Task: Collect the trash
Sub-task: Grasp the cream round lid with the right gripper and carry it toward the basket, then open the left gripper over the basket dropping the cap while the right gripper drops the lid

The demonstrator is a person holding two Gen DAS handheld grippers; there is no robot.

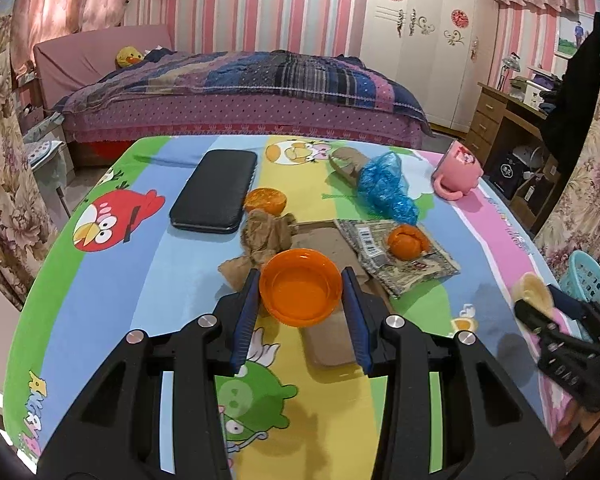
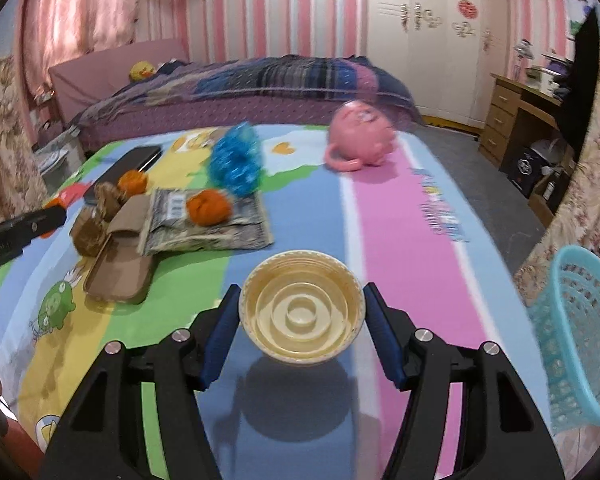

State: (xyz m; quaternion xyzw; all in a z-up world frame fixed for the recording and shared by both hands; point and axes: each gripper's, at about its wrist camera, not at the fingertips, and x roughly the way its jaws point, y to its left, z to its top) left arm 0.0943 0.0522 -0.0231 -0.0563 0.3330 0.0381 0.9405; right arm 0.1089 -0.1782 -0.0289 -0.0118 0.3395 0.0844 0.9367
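Left tool point(image 1: 302, 292): we pinch an orange cap point(image 1: 302, 286) between the blue pads, held above the counter point(image 1: 140, 280)
Right tool point(image 2: 302, 312): we pinch a cream cap point(image 2: 302, 306) by its rim; its shadow below suggests it hangs clear of the cloth
Basket point(image 2: 580, 340): teal, at the right edge of the counter, near the right tool
Slip risk: both caps are round and gripped only at two rim points, so we judge a tilt or jolt could pop one out
Miss risk: the basket sits at the very edge; a drop released early would land on cloth or floor
Clash risk: both tools may head for one basket, so we could bump each other
Snag risk: the left tool hovers over crumpled brown paper point(image 1: 266, 238) and could drag it
Caps: two, one per tool
Peels: two orange pieces point(image 1: 406, 242), one lying on the wrapper point(image 1: 396, 258)
Blue bag point(image 1: 384, 186): one
Card tray point(image 2: 120, 276): one
Mug point(image 1: 456, 174): one, pink, tipped on its side
Black case point(image 1: 214, 192): one
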